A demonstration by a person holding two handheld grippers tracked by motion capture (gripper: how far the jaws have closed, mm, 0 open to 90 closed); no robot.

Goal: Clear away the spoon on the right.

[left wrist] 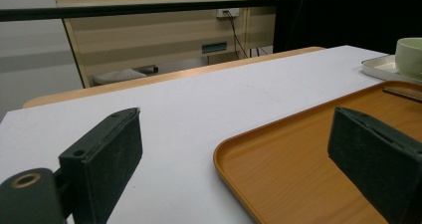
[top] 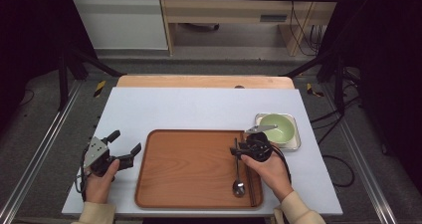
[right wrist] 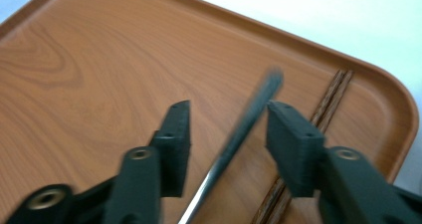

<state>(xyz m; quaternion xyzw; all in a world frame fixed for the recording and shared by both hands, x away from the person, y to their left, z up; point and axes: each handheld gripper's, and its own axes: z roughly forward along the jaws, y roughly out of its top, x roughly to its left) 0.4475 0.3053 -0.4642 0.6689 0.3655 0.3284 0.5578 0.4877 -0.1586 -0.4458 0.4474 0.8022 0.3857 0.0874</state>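
Spoon (top: 238, 176) lies on the wooden tray (top: 189, 169) near the counter's (top: 199, 107) front edge, toward the front-right corner, bowl end nearest the person, handle running away toward the right gripper (top: 241, 150). Chopsticks (top: 250, 184) lie just beside it on the tray's right rim side. Green bowl (top: 276, 128) sits in a small metal tray (top: 294, 144) off the wooden tray's far-right corner, not yet on it. Right gripper view: fingers (right wrist: 293, 144) stand apart with the spoon handle (right wrist: 239, 134) between them, not pinched; whether they touch it cannot be told. Left gripper (top: 125, 148) rests at the tray's left edge, fingers (left wrist: 102, 159) wide, empty. Judgement: cutlery placed, spoon at release or pickup; bowl transfer appears left to do.
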